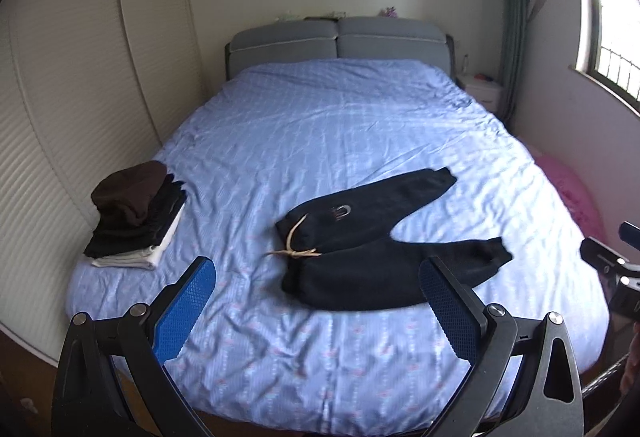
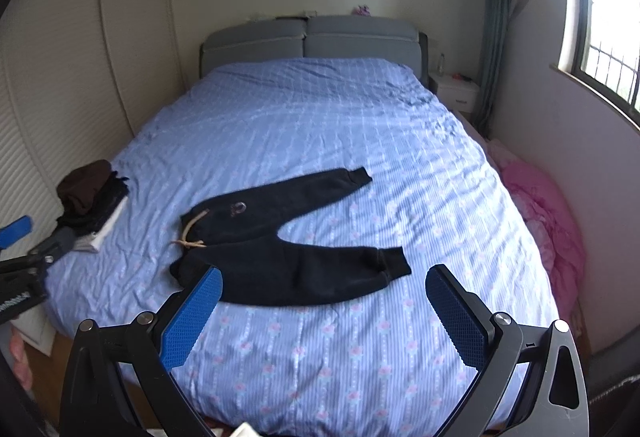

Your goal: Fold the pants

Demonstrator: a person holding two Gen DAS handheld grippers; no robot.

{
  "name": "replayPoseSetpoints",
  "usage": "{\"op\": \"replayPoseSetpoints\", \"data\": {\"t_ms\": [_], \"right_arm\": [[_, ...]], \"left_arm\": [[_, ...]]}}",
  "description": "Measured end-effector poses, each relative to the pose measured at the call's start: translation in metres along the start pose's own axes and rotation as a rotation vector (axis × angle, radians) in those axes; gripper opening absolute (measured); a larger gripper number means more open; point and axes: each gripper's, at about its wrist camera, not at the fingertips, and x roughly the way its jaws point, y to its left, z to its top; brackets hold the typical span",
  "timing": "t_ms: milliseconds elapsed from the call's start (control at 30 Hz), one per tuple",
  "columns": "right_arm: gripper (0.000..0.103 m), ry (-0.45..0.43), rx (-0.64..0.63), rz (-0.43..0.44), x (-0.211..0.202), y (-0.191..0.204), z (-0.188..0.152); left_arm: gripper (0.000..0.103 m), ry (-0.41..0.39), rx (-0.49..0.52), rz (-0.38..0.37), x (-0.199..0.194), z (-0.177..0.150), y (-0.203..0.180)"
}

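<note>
Up front, both grippers hang above the foot end of the bed with nothing between their blue pads: the left gripper (image 1: 318, 279) has its jaws spread wide, and so does the right gripper (image 2: 324, 287). Neither touches the cloth. Just beyond them lie the black pants (image 1: 380, 237) — flat on the blue bedspread (image 1: 320, 125), near the foot edge and roughly midway across. The waistband points toward the left side of the bed, with a tan drawstring (image 1: 294, 247) trailing off it onto the cover. The two legs splay apart in a V toward the right side; one cuff reaches toward the middle of the bed, the other lies nearer the foot edge. At the left foot corner sits a stack of folded clothes (image 1: 136, 217) — dark pieces over white ones, a brown one on top — well apart from the pants. A grey headboard (image 1: 340, 39) closes the far end, and a pink bundle (image 2: 548, 221) lies beside the bed's right edge.
</note>
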Motion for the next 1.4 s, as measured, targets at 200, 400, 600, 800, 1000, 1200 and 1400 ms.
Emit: {"op": "replayPoseSetpoints", "data": {"t_ms": [200, 400, 600, 800, 1000, 1200, 1400], "right_arm": [[0.103, 0.107, 0.062, -0.040, 0.050, 0.000, -0.008], [0.103, 0.226, 0.124, -0.081, 0.096, 0.000, -0.019], [0.101, 0.346, 0.174, -0.090, 0.159, -0.006, -0.040], [0.096, 0.475, 0.211, -0.042, 0.229, -0.025, -0.048], [0.089, 0.598, 0.256, -0.028, 0.298, -0.053, -0.050], [0.083, 0.689, 0.244, -0.036, 0.353, -0.063, -0.059], [0.080, 0.745, 0.225, -0.044, 0.387, -0.067, -0.067]], "left_arm": [[0.103, 0.136, -0.001, -0.005, 0.060, -0.019, 0.022], [0.103, 0.321, -0.041, -0.099, 0.135, -0.038, 0.035], [0.103, 0.476, -0.088, -0.132, 0.201, -0.054, 0.031], [0.103, 0.557, -0.142, -0.098, 0.256, -0.065, 0.017], [0.101, 0.699, -0.292, -0.103, 0.312, -0.082, 0.011], [0.099, 0.785, -0.390, -0.096, 0.354, -0.101, 0.004], [0.097, 0.863, -0.498, -0.106, 0.384, -0.107, -0.002]]}}
